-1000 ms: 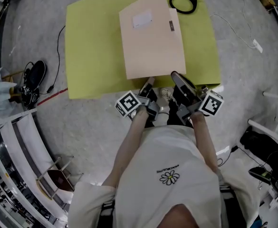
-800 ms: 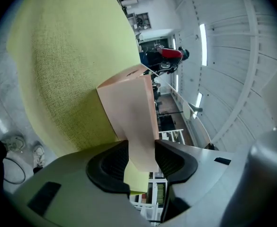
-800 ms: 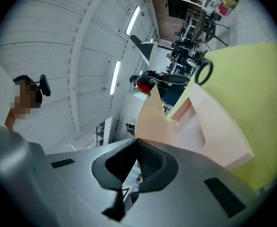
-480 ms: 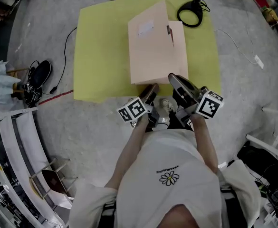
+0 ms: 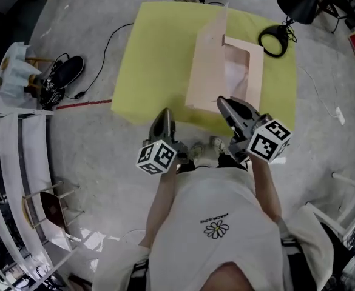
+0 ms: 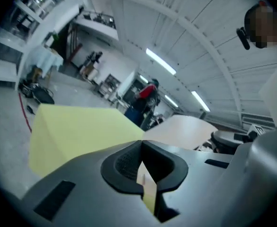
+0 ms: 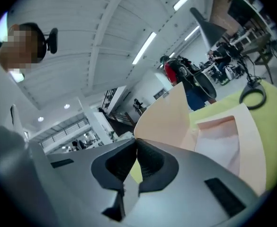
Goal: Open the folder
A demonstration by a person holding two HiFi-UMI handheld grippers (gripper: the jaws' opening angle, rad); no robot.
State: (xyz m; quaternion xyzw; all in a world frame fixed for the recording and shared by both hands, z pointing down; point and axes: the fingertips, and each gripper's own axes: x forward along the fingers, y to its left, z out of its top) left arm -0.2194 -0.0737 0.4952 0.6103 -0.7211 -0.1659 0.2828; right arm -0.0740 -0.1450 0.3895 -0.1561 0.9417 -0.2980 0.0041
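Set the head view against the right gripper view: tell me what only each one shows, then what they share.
Only the head view: the black shoe and the red floor line, left of the yellow mat. Only the right gripper view: ceiling light strips and a bystander's red top. Both: the folder, its cover lifted, on the mat, with the black ring near it.
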